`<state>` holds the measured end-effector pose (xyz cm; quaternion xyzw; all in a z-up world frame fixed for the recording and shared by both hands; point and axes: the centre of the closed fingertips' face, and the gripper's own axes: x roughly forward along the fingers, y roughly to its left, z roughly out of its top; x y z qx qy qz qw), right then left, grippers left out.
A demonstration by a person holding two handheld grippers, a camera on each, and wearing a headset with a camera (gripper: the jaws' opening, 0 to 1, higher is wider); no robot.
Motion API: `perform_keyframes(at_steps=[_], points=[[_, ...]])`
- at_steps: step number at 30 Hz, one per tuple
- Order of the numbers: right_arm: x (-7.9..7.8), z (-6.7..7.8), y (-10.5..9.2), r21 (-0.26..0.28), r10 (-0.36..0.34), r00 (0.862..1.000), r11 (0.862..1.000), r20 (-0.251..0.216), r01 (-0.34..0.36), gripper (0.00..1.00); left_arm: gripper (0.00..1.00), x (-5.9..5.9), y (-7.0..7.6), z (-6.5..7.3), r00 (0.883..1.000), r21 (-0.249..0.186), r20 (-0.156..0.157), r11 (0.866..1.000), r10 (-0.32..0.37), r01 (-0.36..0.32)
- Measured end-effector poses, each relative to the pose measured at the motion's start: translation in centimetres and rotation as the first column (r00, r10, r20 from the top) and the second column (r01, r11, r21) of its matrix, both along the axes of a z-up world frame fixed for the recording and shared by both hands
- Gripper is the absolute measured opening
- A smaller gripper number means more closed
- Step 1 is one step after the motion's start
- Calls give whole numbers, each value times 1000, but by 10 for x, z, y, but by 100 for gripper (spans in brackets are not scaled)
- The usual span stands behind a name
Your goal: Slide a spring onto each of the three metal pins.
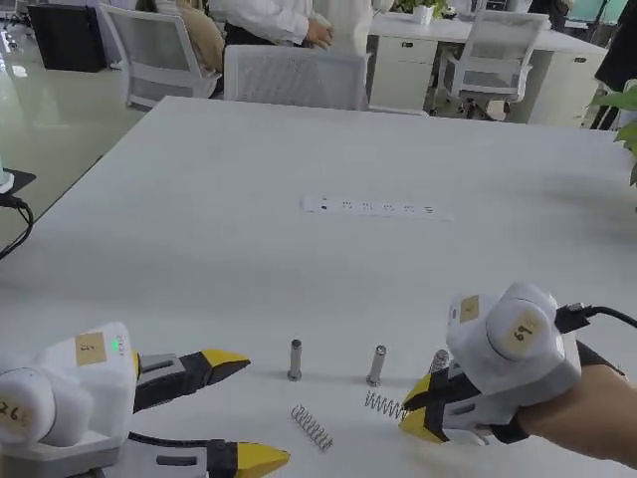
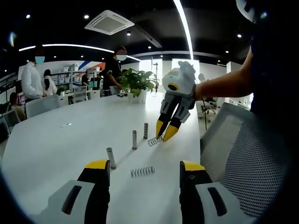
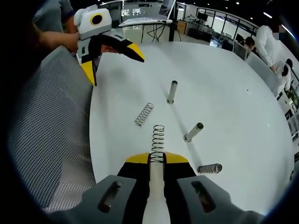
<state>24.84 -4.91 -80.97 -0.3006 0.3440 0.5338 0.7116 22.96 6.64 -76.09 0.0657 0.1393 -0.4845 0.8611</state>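
White worktable (image 1: 199,249) of an open office. Nearest, the left gripper (image 1: 261,410) hangs with jaws wide and holds nothing; a loose spring (image 1: 312,426) lies flat near its tips. The right gripper (image 1: 418,410) is clamped on a second spring, the held spring (image 3: 158,140), which juts forward from the jaws, its free end low near the table; whether it touches cannot be told. Beyond stand three pins in a row: first pin (image 1: 295,358) and second pin (image 1: 376,364) bare, third pin (image 1: 438,360) just beside the right gripper and already wearing a spring. The step in hand appears to be threading the held spring onto the second pin. Done well, the coil is tipped upright, its open end centred over the pin top, then lowered without crushing it. The third pin, close by the gripper, could be knocked; the loose spring lies clear. Farther off: power strip (image 1: 368,207), chair (image 1: 297,78), seated people (image 1: 269,20).
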Motion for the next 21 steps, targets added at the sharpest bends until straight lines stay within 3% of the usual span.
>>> perform_keyframes(at_steps=[21], points=[[-3, 14, 24, -6, 77, 997, 997, 17, -77, 7, 55, 0, -3, 2, 1000, -1, 9, 1000, -10, 10]])
